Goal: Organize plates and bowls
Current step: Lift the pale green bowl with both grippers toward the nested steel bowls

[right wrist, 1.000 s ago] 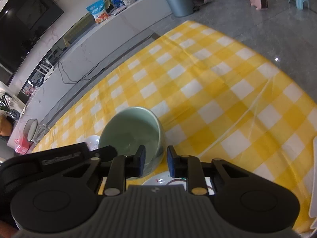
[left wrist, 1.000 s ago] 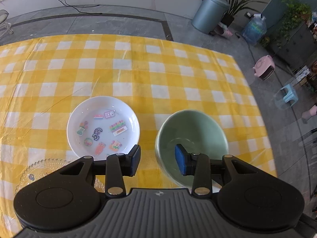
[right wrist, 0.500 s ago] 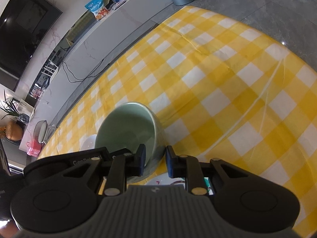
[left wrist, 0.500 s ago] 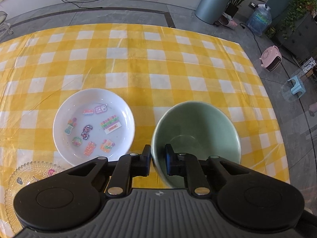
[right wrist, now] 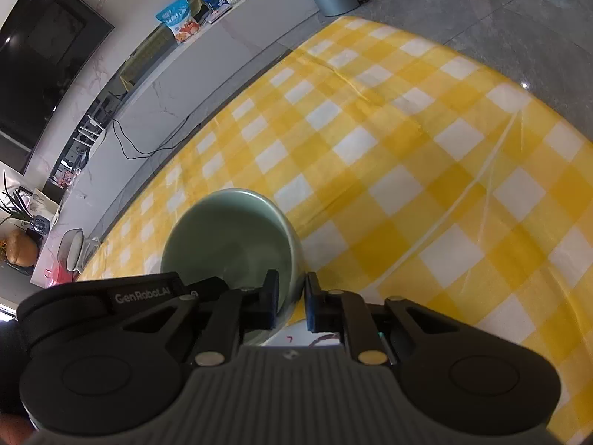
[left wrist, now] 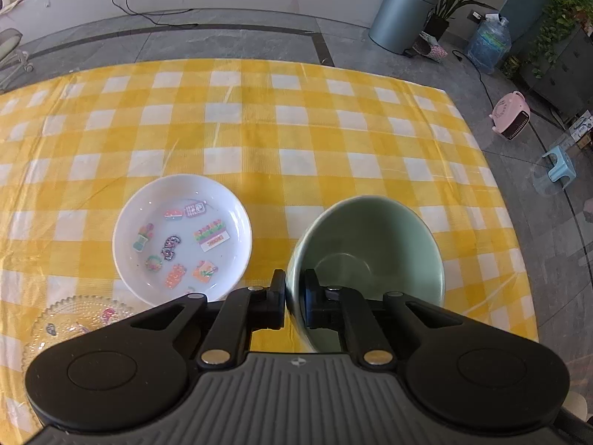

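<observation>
Both tools' jaws have just been closing on our pale green ceramic bowl [left wrist: 370,248] | left tool [left wrist: 295,302] pinches near rim, right tool [right wrist: 291,302] opposite wall | bowl above yellow-checked bench [left wrist: 259,129], steadied for stacking.

Far tablecloth [left wrist: 259,118] free; plate [left wrist: 181,237] blocks left

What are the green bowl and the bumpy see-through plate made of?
The green bowl looks like glazed ceramic: thick wall, smooth pale green surface with a soft shine. The see-through plate looks like pressed glass, though clear plastic is possible: the yellow cloth shows through it, and it has raised dots and a scalloped edge.
</observation>
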A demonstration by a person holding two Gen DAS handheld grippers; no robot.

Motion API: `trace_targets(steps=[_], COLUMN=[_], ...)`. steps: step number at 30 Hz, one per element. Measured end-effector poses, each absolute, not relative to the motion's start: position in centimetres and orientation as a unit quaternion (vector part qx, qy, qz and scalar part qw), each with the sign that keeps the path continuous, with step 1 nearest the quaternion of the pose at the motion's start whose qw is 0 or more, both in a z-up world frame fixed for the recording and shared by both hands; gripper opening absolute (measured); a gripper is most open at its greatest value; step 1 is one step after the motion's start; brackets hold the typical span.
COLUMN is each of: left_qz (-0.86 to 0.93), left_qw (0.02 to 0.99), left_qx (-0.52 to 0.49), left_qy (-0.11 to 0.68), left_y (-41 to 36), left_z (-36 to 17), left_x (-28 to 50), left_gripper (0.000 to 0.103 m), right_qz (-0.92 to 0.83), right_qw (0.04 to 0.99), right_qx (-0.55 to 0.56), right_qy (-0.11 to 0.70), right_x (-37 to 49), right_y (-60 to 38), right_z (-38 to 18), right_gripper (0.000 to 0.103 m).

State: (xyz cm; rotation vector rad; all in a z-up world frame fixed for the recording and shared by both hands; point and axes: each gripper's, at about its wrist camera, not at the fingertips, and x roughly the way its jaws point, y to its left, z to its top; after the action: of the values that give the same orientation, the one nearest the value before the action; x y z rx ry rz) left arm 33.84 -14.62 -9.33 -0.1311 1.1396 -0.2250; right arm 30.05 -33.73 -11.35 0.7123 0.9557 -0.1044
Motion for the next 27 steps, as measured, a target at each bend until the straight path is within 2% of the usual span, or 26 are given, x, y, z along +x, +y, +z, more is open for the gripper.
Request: trace_targets(steps=[15, 27], left_qz=[-0.091, -0.076], left_qw=[0.841, 0.846], left_qx=[-0.037, -0.063], left_qy=[0.532, 0.524], left_y=[-13.8, -7.9], left_z=[-4.7, -0.5], left_x=[29.2, 22.8], left_gripper=[0.009, 0.009], right_qz=[-0.035, 0.005], right_qw=[0.834, 0.854], right_qx=[0.326, 0.291], right_qy=[0.443, 0.432], right_x=[26.0, 19.3], right_y=[-32.2, -26.7], right_z=[-7.6, -3.1], right_gripper=[0.01, 0.01])
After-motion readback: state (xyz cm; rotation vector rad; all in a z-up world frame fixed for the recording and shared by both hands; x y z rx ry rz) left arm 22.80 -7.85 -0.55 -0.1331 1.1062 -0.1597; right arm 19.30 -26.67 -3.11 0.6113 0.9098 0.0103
